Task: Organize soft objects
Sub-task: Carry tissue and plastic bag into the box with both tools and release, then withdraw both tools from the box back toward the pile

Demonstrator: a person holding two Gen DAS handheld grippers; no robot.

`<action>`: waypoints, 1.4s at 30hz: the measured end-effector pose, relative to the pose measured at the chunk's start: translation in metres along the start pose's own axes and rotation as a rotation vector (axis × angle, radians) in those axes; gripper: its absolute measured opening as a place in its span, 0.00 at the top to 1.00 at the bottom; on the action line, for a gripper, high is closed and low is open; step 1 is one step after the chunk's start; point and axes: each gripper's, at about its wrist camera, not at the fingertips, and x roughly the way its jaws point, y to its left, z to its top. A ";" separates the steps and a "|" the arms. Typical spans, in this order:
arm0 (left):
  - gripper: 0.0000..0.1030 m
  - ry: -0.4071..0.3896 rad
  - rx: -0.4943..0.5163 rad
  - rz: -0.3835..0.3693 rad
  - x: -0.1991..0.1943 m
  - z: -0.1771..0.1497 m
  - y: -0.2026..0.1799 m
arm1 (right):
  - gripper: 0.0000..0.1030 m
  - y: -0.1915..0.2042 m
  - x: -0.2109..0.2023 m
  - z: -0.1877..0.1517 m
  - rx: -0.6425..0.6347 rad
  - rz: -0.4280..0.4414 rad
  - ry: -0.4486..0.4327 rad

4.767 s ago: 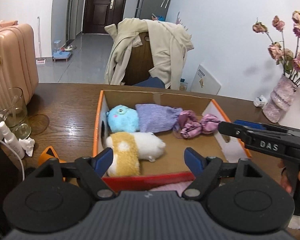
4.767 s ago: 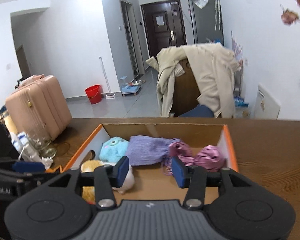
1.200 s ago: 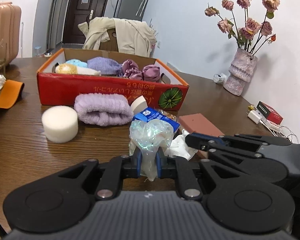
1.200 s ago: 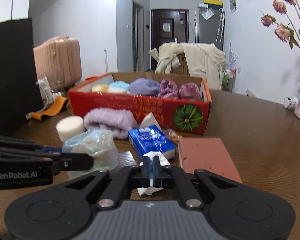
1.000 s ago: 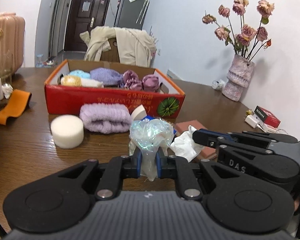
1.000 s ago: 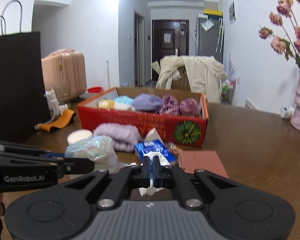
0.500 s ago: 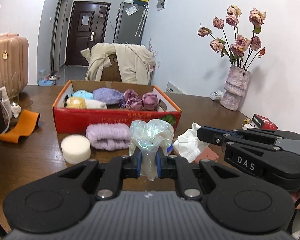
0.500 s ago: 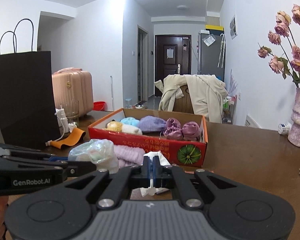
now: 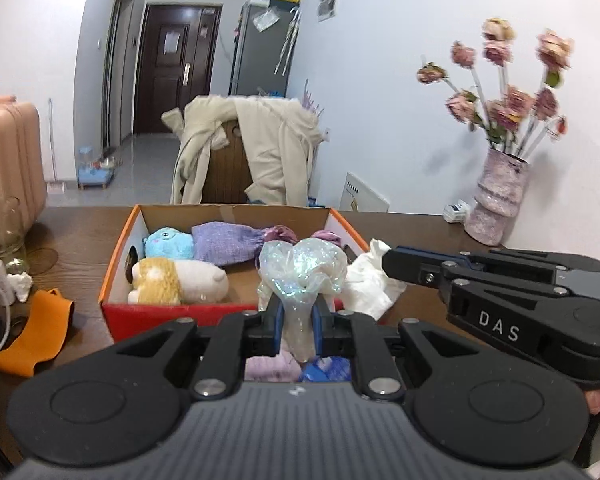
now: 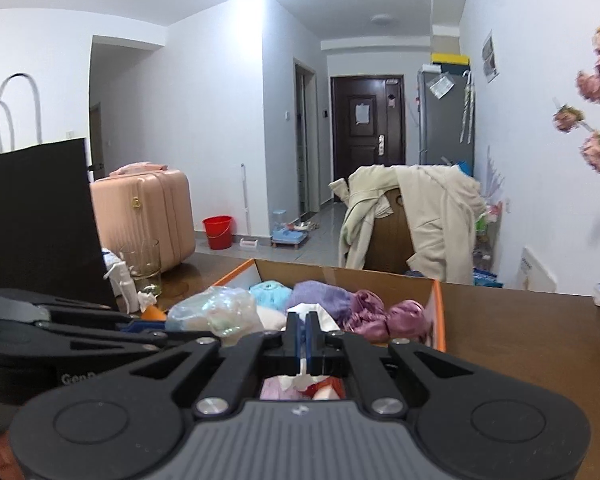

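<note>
Both grippers have risen from the wooden table (image 9: 80, 236) since a second ago and have come forward toward the cardboard box (image 9: 122, 236): where the box front then stood well ahead at near eye level, both views now look down over its near red wall into the interior. The box holds a blue plush (image 9: 168, 242), a purple pouch (image 9: 224, 242), a yellow-and-white plush (image 9: 176, 278) and pink satin scrunchies (image 10: 384, 314), with bare cardboard floor free toward its near right side. The left gripper (image 9: 296, 318) is closed tightly around the gathered neck of an iridescent plastic bag (image 9: 302, 266), whose puffed top now hangs clear of the table, in front of the box's near wall. The right gripper (image 10: 303, 330) is pinched fully together on a crumpled white tissue (image 9: 370, 280), seen beside the bag in the left view and carried level with it. Neither grip has altered over the last second. A lilac knitted item (image 9: 268, 366) and a blue packet (image 9: 326, 370) remain on the table beneath the left gripper. Judgement: the lift stage is complete for both items, and the carry to the box is well advanced; release over the free floor is outstanding.
</note>
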 end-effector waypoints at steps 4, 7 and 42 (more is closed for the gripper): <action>0.86 0.050 -0.036 0.043 0.041 0.019 0.030 | 0.98 -0.015 0.054 0.022 0.038 0.023 0.028; 0.85 0.123 -0.084 0.044 0.075 0.024 0.058 | 0.98 -0.025 0.098 0.032 0.067 0.036 0.058; 0.18 -0.007 -0.036 0.126 -0.023 0.037 0.036 | 0.32 -0.021 0.070 0.053 0.088 -0.027 0.057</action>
